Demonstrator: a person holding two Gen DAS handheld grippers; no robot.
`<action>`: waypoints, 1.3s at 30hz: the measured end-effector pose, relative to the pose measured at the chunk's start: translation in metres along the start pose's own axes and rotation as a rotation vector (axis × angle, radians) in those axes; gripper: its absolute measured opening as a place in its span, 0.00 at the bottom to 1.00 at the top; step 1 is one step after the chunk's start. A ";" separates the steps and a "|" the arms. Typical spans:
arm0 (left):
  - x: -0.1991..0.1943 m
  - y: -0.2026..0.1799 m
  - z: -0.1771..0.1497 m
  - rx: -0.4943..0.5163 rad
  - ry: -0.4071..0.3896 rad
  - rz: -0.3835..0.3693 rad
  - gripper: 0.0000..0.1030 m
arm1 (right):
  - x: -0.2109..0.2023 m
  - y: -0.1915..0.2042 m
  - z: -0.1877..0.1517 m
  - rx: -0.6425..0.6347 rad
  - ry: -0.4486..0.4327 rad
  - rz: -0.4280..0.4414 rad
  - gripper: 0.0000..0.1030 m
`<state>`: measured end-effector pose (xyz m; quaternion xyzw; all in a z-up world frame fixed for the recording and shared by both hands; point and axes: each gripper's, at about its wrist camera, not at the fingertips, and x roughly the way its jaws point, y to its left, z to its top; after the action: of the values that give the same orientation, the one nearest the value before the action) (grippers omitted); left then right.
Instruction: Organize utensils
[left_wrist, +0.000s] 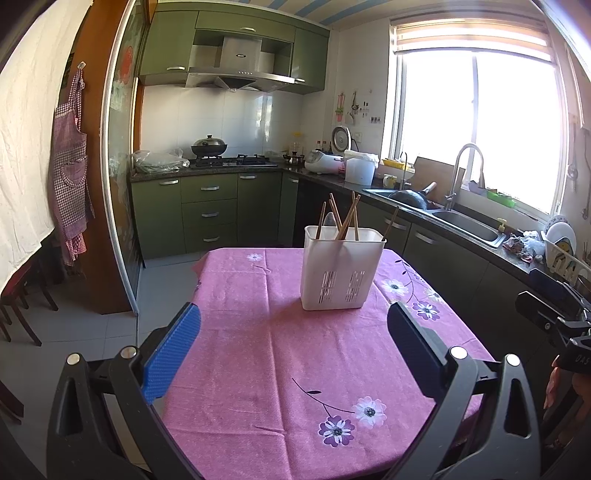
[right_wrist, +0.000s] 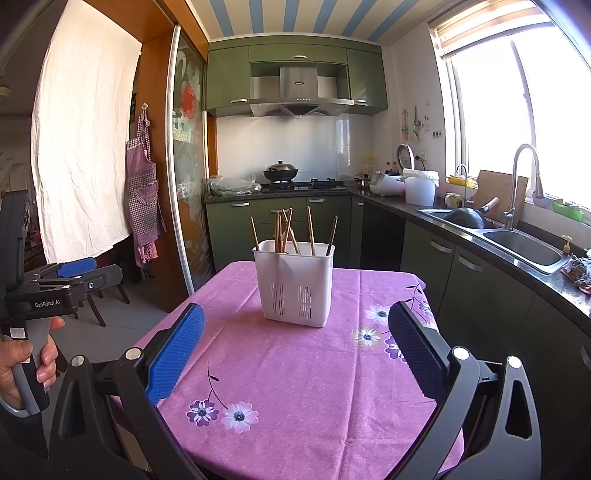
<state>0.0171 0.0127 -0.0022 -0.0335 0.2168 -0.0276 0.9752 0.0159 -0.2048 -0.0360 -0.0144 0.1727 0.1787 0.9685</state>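
Chopsticks (left_wrist: 345, 218) half hidden in caddy (left_wrist: 341, 269); left claw (left_wrist: 293, 345), right claw (right_wrist: 295, 347) gape wide, empty.

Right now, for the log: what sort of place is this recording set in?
A home kitchen, most likely. A range hood hangs over a gas stove with a lidded wok, a double sink sits under the window, and a white chopstick holder stands on a pink floral tablecloth.
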 end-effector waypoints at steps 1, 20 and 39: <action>0.000 0.000 0.000 0.001 -0.001 0.001 0.94 | 0.000 0.000 0.000 0.000 0.000 0.001 0.95; -0.002 -0.001 0.001 0.004 -0.004 0.000 0.94 | 0.000 -0.002 -0.003 0.005 -0.001 0.006 0.95; 0.000 0.000 0.001 0.007 -0.001 0.002 0.94 | 0.000 -0.002 -0.003 0.008 0.005 0.007 0.95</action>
<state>0.0176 0.0125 -0.0013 -0.0299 0.2160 -0.0273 0.9755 0.0155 -0.2067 -0.0384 -0.0102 0.1761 0.1812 0.9675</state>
